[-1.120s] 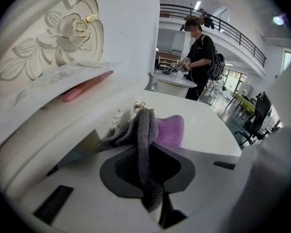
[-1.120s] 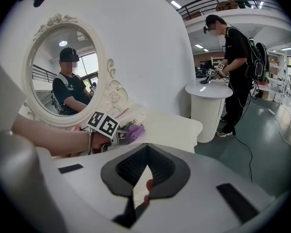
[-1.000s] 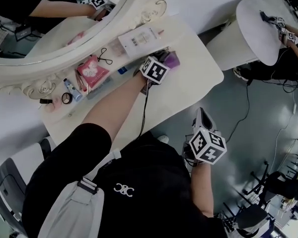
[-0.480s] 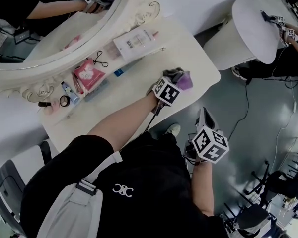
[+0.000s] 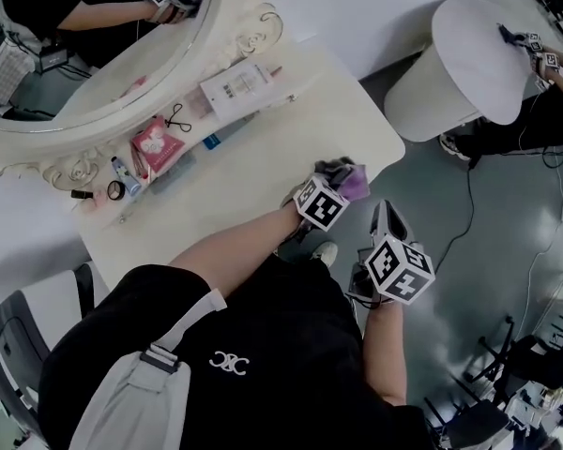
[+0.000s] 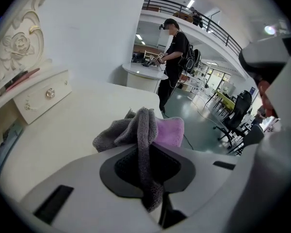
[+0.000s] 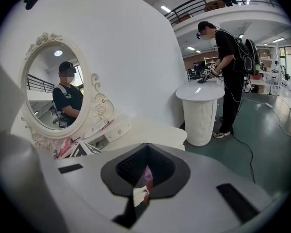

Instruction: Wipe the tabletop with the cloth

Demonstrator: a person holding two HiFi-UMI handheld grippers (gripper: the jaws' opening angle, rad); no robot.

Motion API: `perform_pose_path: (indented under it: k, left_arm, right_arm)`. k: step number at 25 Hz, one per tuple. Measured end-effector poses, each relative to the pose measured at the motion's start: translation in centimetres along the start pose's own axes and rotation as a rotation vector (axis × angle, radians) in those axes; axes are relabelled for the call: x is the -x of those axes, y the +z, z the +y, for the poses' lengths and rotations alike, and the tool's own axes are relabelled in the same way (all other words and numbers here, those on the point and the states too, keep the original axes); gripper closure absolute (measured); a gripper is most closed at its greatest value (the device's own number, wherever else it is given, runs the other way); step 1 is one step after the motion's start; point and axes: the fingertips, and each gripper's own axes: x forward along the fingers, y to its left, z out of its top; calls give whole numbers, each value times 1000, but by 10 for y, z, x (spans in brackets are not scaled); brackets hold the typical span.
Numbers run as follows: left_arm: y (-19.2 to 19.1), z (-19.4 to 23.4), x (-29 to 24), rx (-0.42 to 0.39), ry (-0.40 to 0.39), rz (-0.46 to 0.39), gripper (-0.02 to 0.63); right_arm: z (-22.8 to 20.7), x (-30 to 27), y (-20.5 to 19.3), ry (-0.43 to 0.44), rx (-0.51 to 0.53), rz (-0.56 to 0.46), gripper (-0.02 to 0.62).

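My left gripper (image 5: pixel 335 185) is shut on a grey and purple cloth (image 5: pixel 345 177) and presses it on the cream tabletop (image 5: pixel 263 157) near its front right edge. In the left gripper view the cloth (image 6: pixel 141 129) bunches up out of the closed jaws of the left gripper (image 6: pixel 148 171), with the purple side toward the floor. My right gripper (image 5: pixel 386 217) hangs off the table over the grey floor, right of the cloth, jaws together and holding nothing. The right gripper view shows the right gripper (image 7: pixel 142 188) pointed at the table's end.
An oval mirror (image 5: pixel 103 45) backs the table. Below it lie a white drawer box (image 5: pixel 235 87), a pink packet (image 5: pixel 152 141), scissors (image 5: pixel 176 117) and a small bottle (image 5: pixel 122 172). A round white pedestal (image 5: pixel 469 59) stands to the right, with a person (image 6: pixel 174 57) at it.
My left gripper has dragged the cloth from the middle of the table, by the drawer box, toward the front right edge. The right gripper has stayed where it was.
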Motion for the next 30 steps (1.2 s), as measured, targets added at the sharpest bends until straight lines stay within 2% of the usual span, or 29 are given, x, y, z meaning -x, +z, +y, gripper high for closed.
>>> perform_pose_path:
  k: [5, 20, 25, 30]
  left_arm:
    - [16, -13, -20, -9, -20, 0, 555]
    - [88, -38, -87, -33, 61, -6, 555]
    - [102, -33, -98, 5, 94, -15, 555]
    - [111, -32, -106, 22, 110, -15, 555]
  right_arm:
    - [-29, 4, 12, 13, -4, -18, 591]
    - [-153, 19, 56, 11, -23, -69, 591]
    - [-177, 21, 58, 10, -55, -68, 591]
    - [-181, 18, 60, 20, -73, -62, 591]
